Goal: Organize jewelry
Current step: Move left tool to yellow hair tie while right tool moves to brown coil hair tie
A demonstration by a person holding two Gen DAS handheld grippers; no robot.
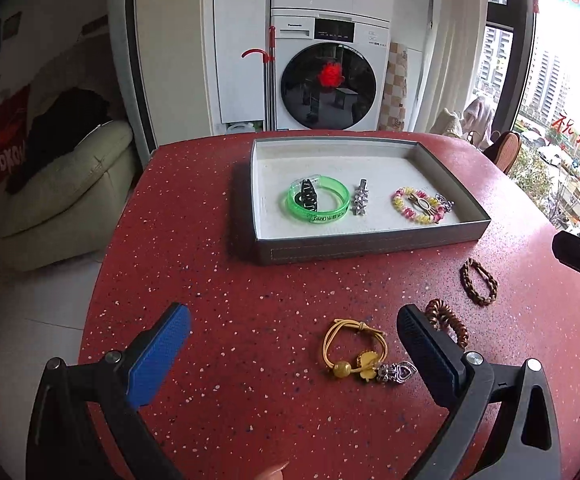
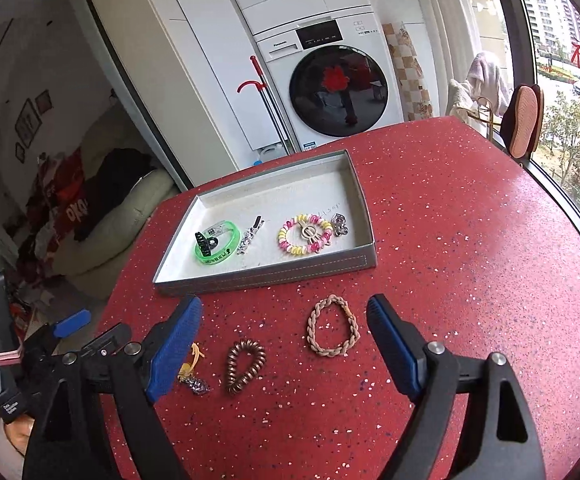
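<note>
The grey tray (image 2: 266,276) sits toward the far side of the red table (image 2: 449,220), already holding a green bangle (image 2: 216,246) and a pink-and-yellow coil (image 2: 305,236). Three pieces remain on the near side. The braided tan band (image 2: 333,326) lies just ahead of the right gripper (image 2: 286,320), between its wide-spread, empty jaws, so the right hand is nearer. The yellow cord with charms (image 1: 355,350) lies inside the left gripper (image 1: 293,328), fully spread and holding nothing. The copper spiral tie (image 2: 246,366) lies between them, perhaps touching the left gripper's right finger.

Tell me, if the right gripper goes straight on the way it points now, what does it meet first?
Probably the braided beige hair tie on the red table; it lies between the open right gripper fingers' line. Beyond it is the grey tray. Depth is uncertain.
</note>
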